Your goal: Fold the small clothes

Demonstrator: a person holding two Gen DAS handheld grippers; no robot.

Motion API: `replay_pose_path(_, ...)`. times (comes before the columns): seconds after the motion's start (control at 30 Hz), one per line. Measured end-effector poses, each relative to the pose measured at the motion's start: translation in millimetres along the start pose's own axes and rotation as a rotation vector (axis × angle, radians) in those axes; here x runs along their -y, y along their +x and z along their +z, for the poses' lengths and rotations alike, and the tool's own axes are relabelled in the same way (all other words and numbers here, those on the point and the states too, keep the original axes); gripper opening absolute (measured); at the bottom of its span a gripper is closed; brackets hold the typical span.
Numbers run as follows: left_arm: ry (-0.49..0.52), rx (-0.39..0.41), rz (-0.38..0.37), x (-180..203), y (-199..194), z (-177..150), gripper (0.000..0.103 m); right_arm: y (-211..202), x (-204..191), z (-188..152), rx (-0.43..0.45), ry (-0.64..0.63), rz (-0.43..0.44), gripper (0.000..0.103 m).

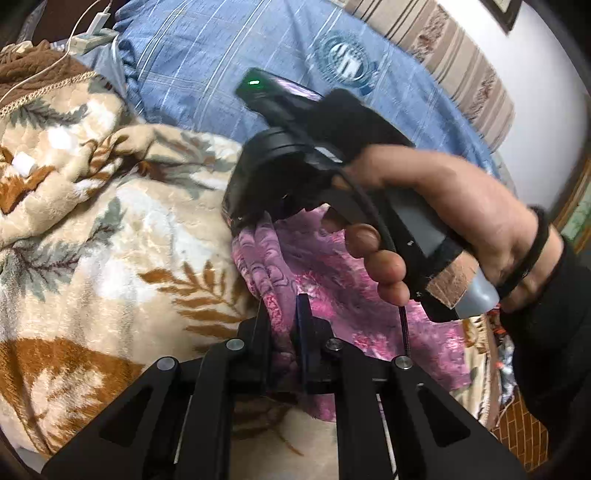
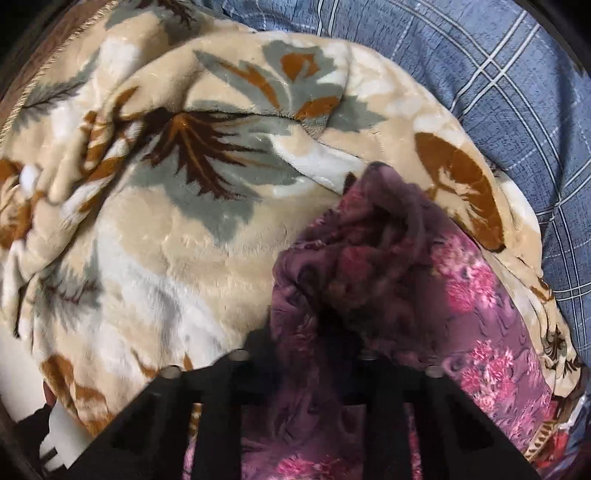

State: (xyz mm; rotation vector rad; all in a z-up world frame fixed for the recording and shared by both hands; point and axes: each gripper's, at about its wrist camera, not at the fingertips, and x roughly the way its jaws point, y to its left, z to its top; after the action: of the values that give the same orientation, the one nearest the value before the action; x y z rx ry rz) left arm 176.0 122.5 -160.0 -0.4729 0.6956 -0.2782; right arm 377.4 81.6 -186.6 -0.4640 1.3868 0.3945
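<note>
The purple floral cloth (image 1: 332, 266) lies on a beige leaf-print blanket (image 1: 92, 229), beside a blue checked cover (image 1: 207, 66). The left gripper (image 1: 282, 314) pinches its near edge. The right gripper (image 2: 314, 332), held in a hand (image 1: 461, 206), points down with its jaws pinched on a bunched fold.

Bed covered with cream leaf-print fleece blanket (image 1: 92, 229), blue plaid bedsheet (image 1: 221, 66) behind it, striped beige pillow (image 1: 461, 62) against white wall (image 1: 546, 92), white charger and cable (image 1: 92, 33) upper left, dark picture frame corner (image 1: 506, 13) on wall.
</note>
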Motion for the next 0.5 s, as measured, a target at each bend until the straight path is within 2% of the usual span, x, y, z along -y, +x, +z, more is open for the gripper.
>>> replay_pose_path(0.17,0.089,0.034,-0.033,41,-28,1,0.009,-62,41,-41,0.167,0.058,0.198,0.014)
replay_pose_path(0.33,0.213,0.051,-0.057,113,-51,9,0.009,-131,84,-89,0.324,0.097,0.301,0.013)
replay_pose_path(0.4,0.264,0.056,-0.071,142,-55,11,0.009,-160,122,-117,0.395,0.137,0.36,0.013)
replay_pose_path(0.43,0.297,0.052,-0.074,159,-55,10,0.009,-167,126,-114,0.412,0.153,0.377,0.013)
replay_pose_path(0.5,0.342,0.035,-0.086,186,-49,7,0.009,-184,166,-135,0.462,0.205,0.417,0.014)
